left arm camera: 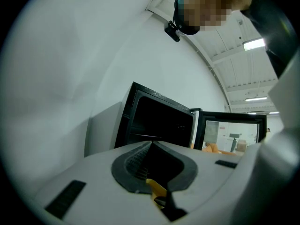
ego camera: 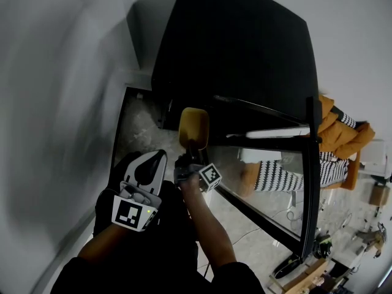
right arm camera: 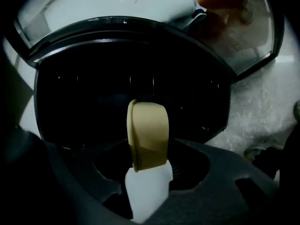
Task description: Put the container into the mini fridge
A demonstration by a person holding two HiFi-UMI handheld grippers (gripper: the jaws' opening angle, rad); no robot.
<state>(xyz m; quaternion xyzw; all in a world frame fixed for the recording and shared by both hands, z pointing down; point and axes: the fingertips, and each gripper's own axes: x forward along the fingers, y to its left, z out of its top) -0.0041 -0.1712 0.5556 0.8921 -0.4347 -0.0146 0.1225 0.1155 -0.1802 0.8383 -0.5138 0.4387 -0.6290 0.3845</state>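
Note:
The container [ego camera: 193,127] has a tan lid and a white body [right arm camera: 146,191]. It lies sideways in my right gripper [ego camera: 191,153], which is shut on it, lid [right arm camera: 148,134] pointing ahead. It hangs just in front of the black mini fridge [ego camera: 233,48], whose dark open inside [right arm camera: 131,88] fills the right gripper view. The fridge's glass door [ego camera: 309,182] stands swung open to the right. My left gripper [ego camera: 152,164] is low at the left, beside the right one, with its jaws together and nothing between them [left arm camera: 151,146]. It points at the open fridge [left arm camera: 159,123].
A white wall runs along the left of the fridge. The pale marbled floor [ego camera: 138,127] shows in front of it. Orange cushions and striped fabric [ego camera: 343,133] lie beyond the open door. Tools and cables [ego camera: 306,268] lie on the floor at the lower right.

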